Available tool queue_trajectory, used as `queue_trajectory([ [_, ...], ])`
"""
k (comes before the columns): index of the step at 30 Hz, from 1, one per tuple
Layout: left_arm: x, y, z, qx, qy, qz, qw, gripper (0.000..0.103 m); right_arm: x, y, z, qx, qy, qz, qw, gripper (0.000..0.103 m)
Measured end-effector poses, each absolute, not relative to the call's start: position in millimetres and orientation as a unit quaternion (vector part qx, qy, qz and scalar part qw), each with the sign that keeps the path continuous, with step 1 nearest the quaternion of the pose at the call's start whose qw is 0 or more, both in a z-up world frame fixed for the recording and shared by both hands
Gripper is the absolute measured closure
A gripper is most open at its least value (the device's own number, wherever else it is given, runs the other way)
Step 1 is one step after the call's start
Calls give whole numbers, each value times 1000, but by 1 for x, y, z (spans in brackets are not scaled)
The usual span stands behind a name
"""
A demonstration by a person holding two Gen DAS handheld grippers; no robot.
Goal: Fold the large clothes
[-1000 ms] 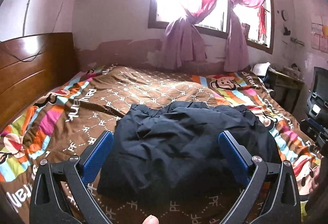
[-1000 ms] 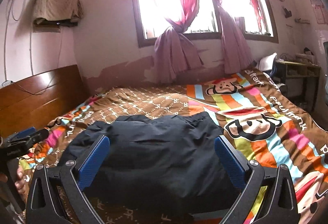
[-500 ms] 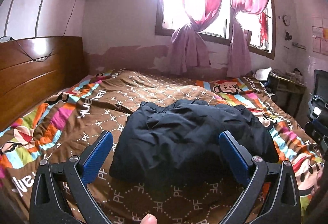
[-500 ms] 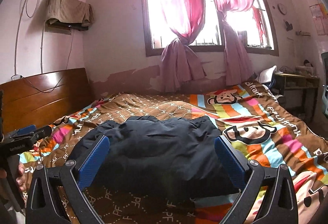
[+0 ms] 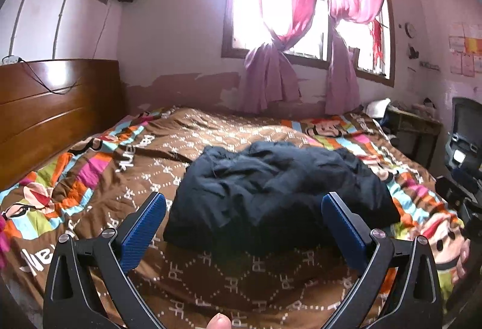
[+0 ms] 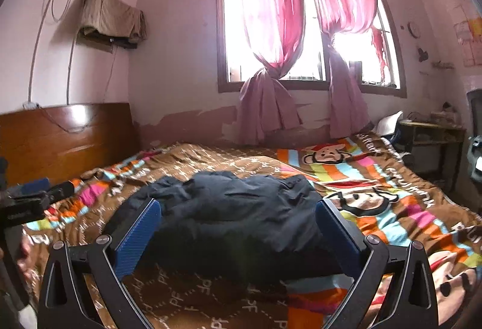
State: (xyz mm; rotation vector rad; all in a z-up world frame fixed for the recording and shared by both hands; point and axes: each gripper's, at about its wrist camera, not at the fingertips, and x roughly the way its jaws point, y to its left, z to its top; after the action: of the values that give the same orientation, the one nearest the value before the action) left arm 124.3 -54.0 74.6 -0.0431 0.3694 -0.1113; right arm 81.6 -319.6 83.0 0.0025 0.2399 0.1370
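While both sets of jaws stand wide apart and empty, I see my left gripper [image 5: 244,226] and right gripper [image 6: 238,226] held above the bed [image 5: 126,178]. My dark jacket [image 5: 271,187] lies bundled on its patterned quilt [image 6: 391,193], touching neither gripper.

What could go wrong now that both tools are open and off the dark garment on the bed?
The dark garment sits as a puffy, wrinkled bundle on the soft quilt; it may spring open unheld. Both the left tool and right tool hang apart from it, so any regrasp could catch only one layer.
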Motion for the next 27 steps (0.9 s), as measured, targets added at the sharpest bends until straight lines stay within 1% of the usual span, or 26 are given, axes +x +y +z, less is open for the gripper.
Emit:
queue_trajectory([
  [3, 119, -56, 63, -20, 188, -59, 980, 2, 85, -316, 73, 4, 146, 88, 985, 0],
  [5, 112, -55, 53, -32, 177, -47, 983, 2, 86, -315, 65, 5, 156, 98, 983, 0],
  [9, 108, -54, 38, -35, 189, -35, 981, 2, 82, -313, 49, 1, 156, 84, 984, 0],
  [14, 110, -52, 24, -21, 205, -26, 978, 2, 83, -324, 34, 34, 162, 69, 984, 0],
  [18, 116, -48, 14, -27, 233, -22, 972, 2, 87, -319, 25, 9, 181, 52, 982, 0],
  [22, 118, -44, 4, -28, 241, -21, 970, 2, 88, -318, 22, 10, 185, 51, 981, 0],
  [27, 117, -43, -4, -25, 252, -16, 967, 2, 96, -308, 13, -14, 215, 65, 974, 0],
])
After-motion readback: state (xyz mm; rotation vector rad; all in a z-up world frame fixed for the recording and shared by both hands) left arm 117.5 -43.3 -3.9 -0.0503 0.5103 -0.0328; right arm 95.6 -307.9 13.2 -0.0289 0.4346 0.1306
